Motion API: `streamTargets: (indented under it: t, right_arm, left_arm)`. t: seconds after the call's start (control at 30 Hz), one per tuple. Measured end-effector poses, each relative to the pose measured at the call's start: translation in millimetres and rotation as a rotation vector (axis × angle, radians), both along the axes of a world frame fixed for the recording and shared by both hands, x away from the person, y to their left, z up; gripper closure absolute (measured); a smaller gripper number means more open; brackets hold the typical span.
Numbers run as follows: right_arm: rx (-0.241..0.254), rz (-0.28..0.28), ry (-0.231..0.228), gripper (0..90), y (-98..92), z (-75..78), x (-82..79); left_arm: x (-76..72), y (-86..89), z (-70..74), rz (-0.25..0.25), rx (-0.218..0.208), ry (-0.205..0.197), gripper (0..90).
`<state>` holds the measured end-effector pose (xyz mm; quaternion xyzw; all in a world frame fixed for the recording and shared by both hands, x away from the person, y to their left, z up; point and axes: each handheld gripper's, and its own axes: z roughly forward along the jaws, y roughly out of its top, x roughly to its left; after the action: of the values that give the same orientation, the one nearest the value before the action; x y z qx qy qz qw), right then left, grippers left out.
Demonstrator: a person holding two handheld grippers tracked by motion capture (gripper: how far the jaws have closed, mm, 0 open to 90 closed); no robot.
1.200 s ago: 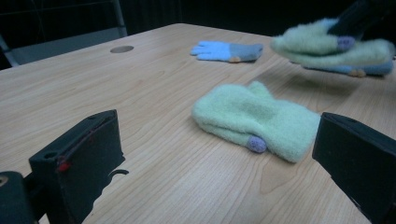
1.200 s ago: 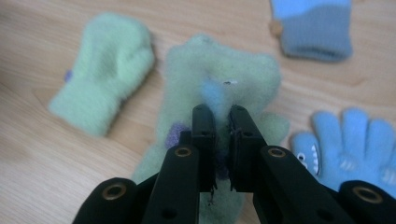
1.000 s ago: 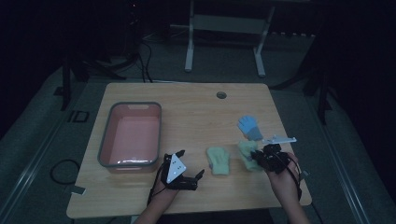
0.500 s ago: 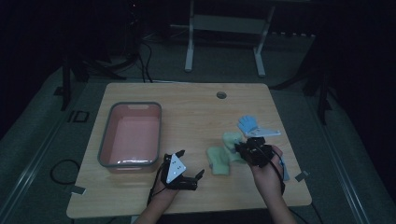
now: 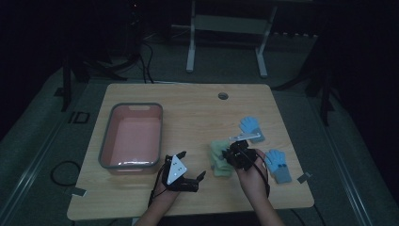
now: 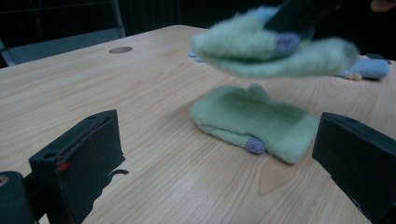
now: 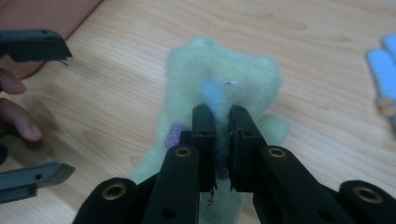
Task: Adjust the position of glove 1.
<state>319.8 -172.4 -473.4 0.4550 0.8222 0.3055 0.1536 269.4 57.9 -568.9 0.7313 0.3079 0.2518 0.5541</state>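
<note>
Right gripper (image 7: 219,116) clamped on a green mitten (image 6: 271,46), held above its mate (image 6: 254,123) on the table (image 5: 188,101); left gripper (image 6: 219,154) open. Thin fleece pinch may slip, dropping it.

The raised green glove (image 6: 275,49) is blurred, and the picture's top edge cuts off the right tongs (image 6: 303,14) holding it. Just beside that glove, a blue glove (image 7: 385,65) runs off the right edge.
</note>
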Motion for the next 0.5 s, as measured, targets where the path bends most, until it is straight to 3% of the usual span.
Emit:
streamTargets:
  t: [0.5]
  right_arm:
    - [-0.024,-0.015,0.048,82.6,0.9,-30.7,7.4]
  left_arm:
    - [-0.2,-0.2,0.1,0.001,0.005,0.000,1.8]
